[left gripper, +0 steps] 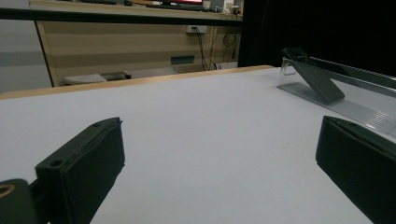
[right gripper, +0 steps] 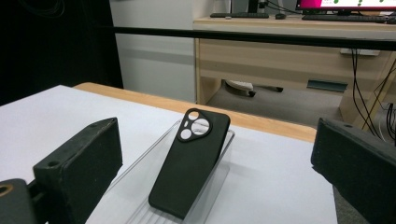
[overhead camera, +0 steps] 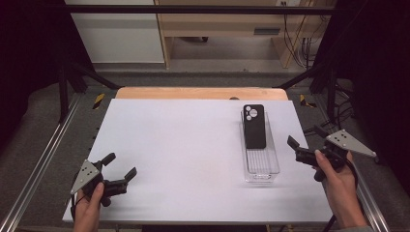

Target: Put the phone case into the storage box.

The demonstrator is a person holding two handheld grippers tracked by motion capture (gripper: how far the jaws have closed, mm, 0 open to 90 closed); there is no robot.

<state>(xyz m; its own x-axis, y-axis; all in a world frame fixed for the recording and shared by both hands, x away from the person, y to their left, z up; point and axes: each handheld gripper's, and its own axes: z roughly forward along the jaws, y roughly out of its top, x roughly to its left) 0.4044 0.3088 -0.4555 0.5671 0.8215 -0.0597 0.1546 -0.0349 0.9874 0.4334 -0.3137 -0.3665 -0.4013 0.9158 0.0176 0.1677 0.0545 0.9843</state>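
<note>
Nothing's grabbed yet: your left gripper (overhead camera: 117,170) and right gripper (overhead camera: 300,143) both have fingers spread, empty. That black phone case (overhead camera: 254,126) leans inside the clear tray (overhead camera: 261,170) on the bench (overhead camera: 183,154); the whole pickup's left, I'd say.

Even overhead light, moderately bright on white counter (overhead camera: 183,154); surroundings dark, near black at sides. Soft faint shadows under clear tray (overhead camera: 261,166). Mild sheen on phone case (right gripper: 191,158), no harsh glare. Slight overall softness in high view. Near black jaws blurred in both claw views; background reasonably sharp.
</note>
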